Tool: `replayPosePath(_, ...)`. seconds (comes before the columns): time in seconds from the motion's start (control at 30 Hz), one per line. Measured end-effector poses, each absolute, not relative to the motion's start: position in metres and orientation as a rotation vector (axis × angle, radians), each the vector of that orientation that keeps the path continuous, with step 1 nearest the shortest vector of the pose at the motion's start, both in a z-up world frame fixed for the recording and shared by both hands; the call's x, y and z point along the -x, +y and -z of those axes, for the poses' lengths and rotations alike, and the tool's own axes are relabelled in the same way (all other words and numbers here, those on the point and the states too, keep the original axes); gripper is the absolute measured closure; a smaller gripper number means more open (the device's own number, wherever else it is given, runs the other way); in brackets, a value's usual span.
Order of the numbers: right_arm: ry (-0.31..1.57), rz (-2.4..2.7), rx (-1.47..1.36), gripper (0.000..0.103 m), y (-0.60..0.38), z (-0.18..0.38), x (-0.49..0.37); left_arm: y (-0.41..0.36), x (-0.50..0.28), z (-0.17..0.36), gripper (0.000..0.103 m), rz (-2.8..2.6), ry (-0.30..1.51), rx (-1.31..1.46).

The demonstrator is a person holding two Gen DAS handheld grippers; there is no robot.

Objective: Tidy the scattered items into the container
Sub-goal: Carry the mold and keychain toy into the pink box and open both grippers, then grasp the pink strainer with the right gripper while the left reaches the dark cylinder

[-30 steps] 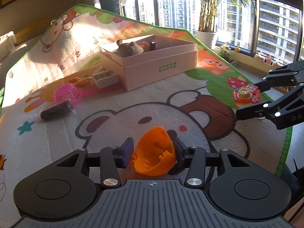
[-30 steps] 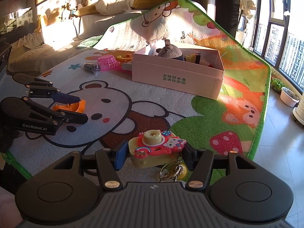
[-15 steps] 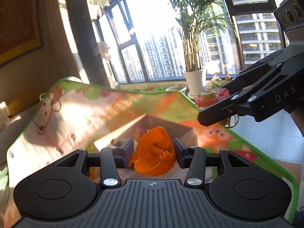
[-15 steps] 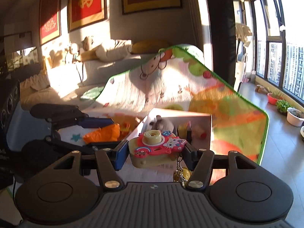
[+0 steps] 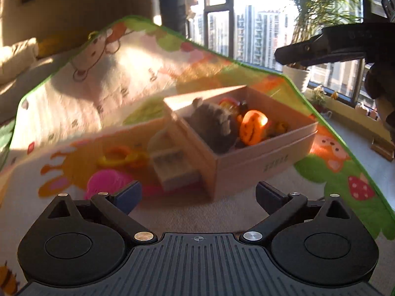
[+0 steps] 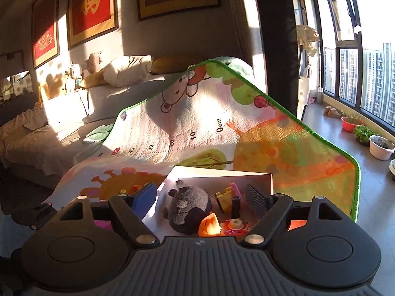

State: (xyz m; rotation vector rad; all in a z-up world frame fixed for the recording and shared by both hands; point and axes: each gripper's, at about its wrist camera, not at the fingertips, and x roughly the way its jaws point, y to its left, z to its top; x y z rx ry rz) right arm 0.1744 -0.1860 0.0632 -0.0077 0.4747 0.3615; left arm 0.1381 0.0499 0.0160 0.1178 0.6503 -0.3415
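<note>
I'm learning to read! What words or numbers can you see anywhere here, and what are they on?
"0cm", "10", "20": ruler printed on the play mat; the further numbers are blurry.
Green print on the cardboard box front: too blurred to read.
Gold character on the red wall picture: I can't read it.

Pink box [image 5: 265, 166], orange toy [image 5: 254, 127], grey plush [image 6: 188, 208].
</note>
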Motion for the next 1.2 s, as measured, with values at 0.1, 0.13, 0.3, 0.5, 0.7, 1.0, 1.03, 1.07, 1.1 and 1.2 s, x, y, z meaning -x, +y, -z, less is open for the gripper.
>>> replayPosePath(0.1,0.491,-0.434,0.115,0.029,-0.139,-0.058,-0.177,0.085,-0.124,-0.002,0.001,0.261,0.699,-0.035)
replayPosePath(0.13,0.503,-0.459,0.159,0.036,-0.121,-0.057,-0.179,0.094,-0.119,0.0,0.001,0.24,0.7,-0.014)
replayPosePath(0.3,0.641,-0.6,0.19,0.077,-0.052,-0.046,-0.206,0.125,-0.104,0.0,0.0,0.189,0.697,0.032)
replayPosePath(0.5,0.717,-0.634,0.262,0.037,0.016,-0.014,-0.229,0.138,-0.096,0.008,0.0,0.18,0.681,0.087)
replayPosePath(0.7,0.797,-0.569,0.226,0.035,0.035,0.019,-0.26,0.128,-0.094,0.01,0.0,0.215,0.658,0.052)
replayPosePath(1.0,0.795,-0.618,0.238,0.044,0.028,0.021,-0.222,0.131,-0.09,0.008,0.0,0.203,0.642,0.064)
replayPosePath(1.03,0.779,-0.63,0.23,0.044,0.022,0.015,-0.212,0.13,-0.088,0.007,0.0,0.207,0.637,0.052)
replayPosePath(1.07,0.761,-0.64,0.222,0.044,0.015,0.008,-0.201,0.127,-0.086,0.007,0.0,0.215,0.638,0.037)
replayPosePath(1.1,0.744,-0.649,0.214,0.044,0.009,0.003,-0.191,0.124,-0.084,0.007,0.0,0.225,0.641,0.023)
replayPosePath(1.2,0.705,-0.676,0.168,0.044,-0.016,-0.017,-0.161,0.116,-0.079,0.007,0.0,0.24,0.64,-0.02)
